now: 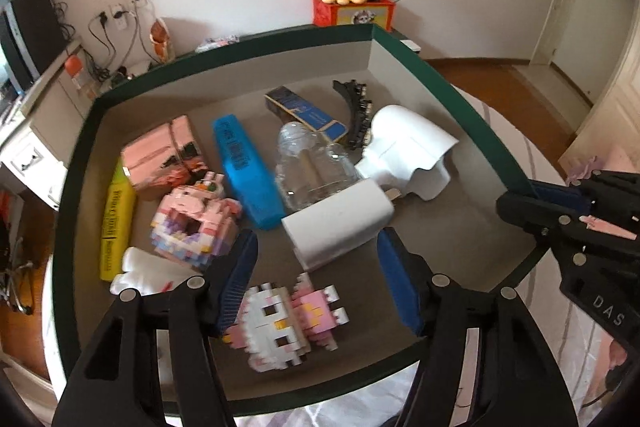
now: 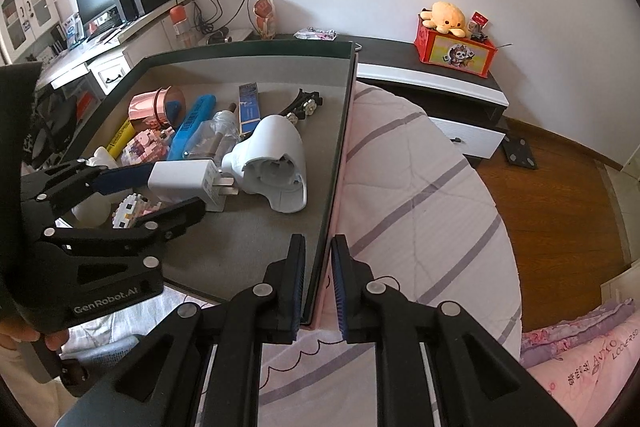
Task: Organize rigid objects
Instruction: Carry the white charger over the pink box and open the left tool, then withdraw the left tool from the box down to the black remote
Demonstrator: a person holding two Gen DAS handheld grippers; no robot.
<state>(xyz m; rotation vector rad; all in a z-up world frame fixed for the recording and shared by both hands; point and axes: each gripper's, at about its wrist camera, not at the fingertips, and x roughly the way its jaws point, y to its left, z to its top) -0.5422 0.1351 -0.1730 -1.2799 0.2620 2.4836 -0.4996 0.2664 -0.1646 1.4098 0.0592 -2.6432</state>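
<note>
A green-rimmed box (image 1: 440, 83) with a grey floor holds the objects. A white charger plug (image 1: 340, 223) lies in its middle, right between the blue pads of my left gripper (image 1: 316, 233), which stands open around it; a gap shows at the left pad. Under that gripper lies a white-and-pink block cat (image 1: 288, 319). Around it are a pink block toy (image 1: 192, 223), a blue case (image 1: 244, 171), a clear bottle (image 1: 316, 167) and a white plastic shell (image 1: 404, 151). My right gripper (image 2: 319, 247) is shut on the box's right wall (image 2: 340, 147).
A yellow highlighter (image 1: 114, 223), pink roll (image 1: 164, 155), dark blue carton (image 1: 304, 109) and black hair clip (image 1: 356, 107) lie further in. The box rests on a pink striped bedsheet (image 2: 420, 207). A red box with a plush octopus (image 2: 456, 55) stands on a low cabinet behind.
</note>
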